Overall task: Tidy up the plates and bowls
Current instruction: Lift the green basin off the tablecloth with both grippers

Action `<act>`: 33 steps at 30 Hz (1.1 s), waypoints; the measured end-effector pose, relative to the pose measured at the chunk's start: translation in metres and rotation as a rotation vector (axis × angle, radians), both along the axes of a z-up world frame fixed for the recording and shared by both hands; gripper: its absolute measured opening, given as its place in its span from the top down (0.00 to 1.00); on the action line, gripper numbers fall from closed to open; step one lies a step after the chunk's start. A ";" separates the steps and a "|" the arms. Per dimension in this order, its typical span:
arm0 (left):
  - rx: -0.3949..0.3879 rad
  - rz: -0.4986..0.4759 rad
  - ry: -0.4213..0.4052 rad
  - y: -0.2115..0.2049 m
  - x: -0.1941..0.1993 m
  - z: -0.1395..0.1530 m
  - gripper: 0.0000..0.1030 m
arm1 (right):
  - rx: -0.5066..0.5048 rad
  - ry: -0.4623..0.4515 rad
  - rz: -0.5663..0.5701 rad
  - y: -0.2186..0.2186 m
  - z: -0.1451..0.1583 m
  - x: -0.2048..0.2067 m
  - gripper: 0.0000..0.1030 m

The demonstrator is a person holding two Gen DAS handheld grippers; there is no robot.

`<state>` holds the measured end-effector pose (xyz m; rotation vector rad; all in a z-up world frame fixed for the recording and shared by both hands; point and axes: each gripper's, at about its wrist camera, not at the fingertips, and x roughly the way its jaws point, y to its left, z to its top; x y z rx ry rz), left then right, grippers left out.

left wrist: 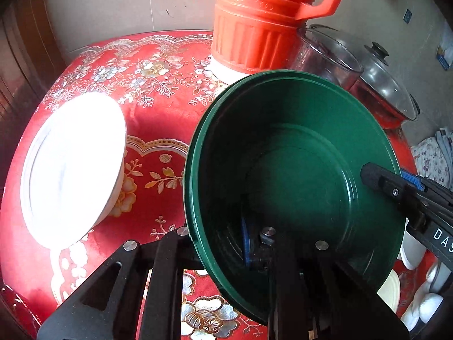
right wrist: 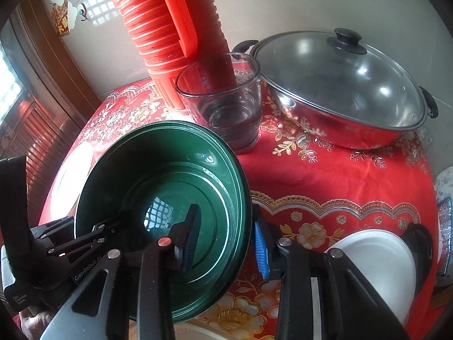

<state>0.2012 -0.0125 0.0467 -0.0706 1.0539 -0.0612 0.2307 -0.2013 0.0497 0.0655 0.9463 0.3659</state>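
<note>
A tabletop (right wrist: pixel 325 175) under a red cloth patterned with gold and silver flowers carries everything. At its back stands a tall orange ribbed flask (right wrist: pixel 170 28) with a handle, and to the right of it sits a steel pot (right wrist: pixel 339 107) under a glass lid. The green bowl (right wrist: pixel 170 187) is lifted and tilted above the cloth, in front of the flask. The left gripper (left wrist: pixel 220 243) pinches the bowl's near rim between its fingers. The right gripper (right wrist: pixel 226 246) straddles the opposite rim, one finger inside, the blue-padded one outside with a visible gap, so it appears spread. A white plate (left wrist: pixel 73 167) lies left of the bowl. A clear glass (right wrist: pixel 223 99) stands between flask and pot.
</note>
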 end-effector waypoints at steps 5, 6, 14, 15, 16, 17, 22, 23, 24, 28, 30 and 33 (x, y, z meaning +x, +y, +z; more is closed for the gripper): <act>-0.007 0.007 -0.006 0.010 -0.008 0.008 0.84 | 0.003 -0.006 0.006 0.005 0.003 -0.008 0.66; -0.010 0.008 -0.007 0.012 -0.010 0.010 0.84 | 0.003 -0.008 0.007 0.006 0.004 -0.011 0.66; -0.027 0.008 -0.017 0.019 -0.036 0.020 0.84 | -0.001 -0.034 0.021 0.013 0.019 -0.033 0.66; -0.027 0.007 -0.017 0.020 -0.039 0.021 0.84 | -0.003 -0.037 0.023 0.014 0.020 -0.036 0.66; -0.027 0.006 -0.016 0.021 -0.044 0.021 0.84 | -0.002 -0.040 0.024 0.015 0.022 -0.040 0.65; -0.026 0.005 -0.015 0.022 -0.048 0.020 0.84 | 0.000 -0.041 0.025 0.015 0.022 -0.043 0.65; -0.032 0.000 -0.008 0.031 -0.073 0.018 0.84 | 0.000 -0.049 0.033 0.020 0.024 -0.063 0.64; -0.033 0.002 -0.011 0.033 -0.077 0.019 0.84 | 0.002 -0.051 0.035 0.021 0.025 -0.067 0.64; -0.034 0.003 -0.012 0.036 -0.081 0.020 0.84 | 0.005 -0.054 0.039 0.022 0.025 -0.072 0.64; -0.035 0.013 -0.024 0.044 -0.097 0.023 0.84 | 0.003 -0.067 0.055 0.029 0.030 -0.091 0.64; -0.031 0.017 -0.031 0.047 -0.105 0.025 0.84 | 0.010 -0.075 0.062 0.033 0.031 -0.101 0.64; -0.024 0.025 -0.040 0.052 -0.117 0.025 0.84 | 0.013 -0.082 0.071 0.038 0.031 -0.113 0.64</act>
